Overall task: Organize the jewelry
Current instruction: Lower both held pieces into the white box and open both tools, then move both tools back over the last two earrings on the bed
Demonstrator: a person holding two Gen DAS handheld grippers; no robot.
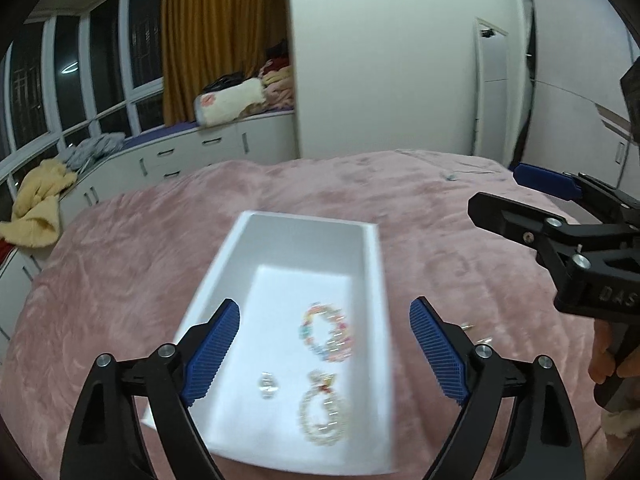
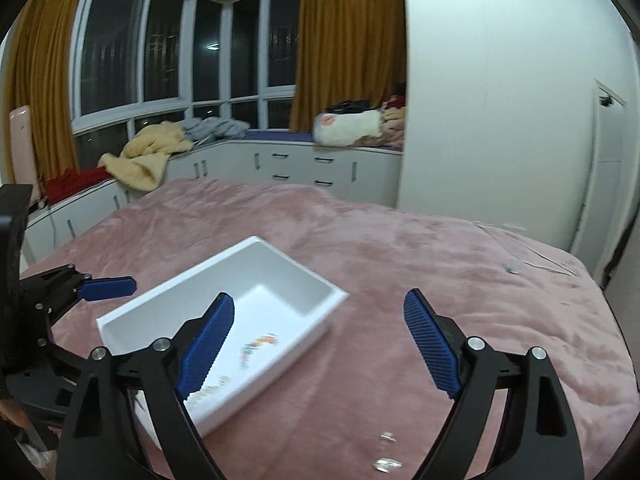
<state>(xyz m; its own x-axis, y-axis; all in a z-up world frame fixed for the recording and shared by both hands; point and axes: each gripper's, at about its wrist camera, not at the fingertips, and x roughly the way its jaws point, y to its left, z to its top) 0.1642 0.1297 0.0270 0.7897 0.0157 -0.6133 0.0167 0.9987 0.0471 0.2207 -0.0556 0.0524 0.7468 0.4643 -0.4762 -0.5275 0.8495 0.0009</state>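
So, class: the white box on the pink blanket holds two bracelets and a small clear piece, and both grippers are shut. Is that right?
Not quite. Both grippers are open: the left gripper and the right gripper each show spread fingers in their own wrist views. The white box on the pink blanket does hold the colourful bracelet, the pearly bracelet and a small clear piece.

Bedroom at night, windows (image 2: 168, 56) totally dark with a ceiling light reflected in the glass. Mustard-orange curtains (image 2: 348, 44) hang at the sides. White drawer cabinets (image 2: 304, 168) run under the windows, their top piled with stuff: a yellow blanket (image 2: 144, 156), grey clothes (image 2: 212, 128), something red (image 2: 76, 182) and a white plush bundle (image 2: 348, 126). Fuzzy pink bedspread (image 2: 420, 264) fills the foreground. White wall (image 1: 380, 60), white wardrobe doors (image 1: 576, 80) on the right.
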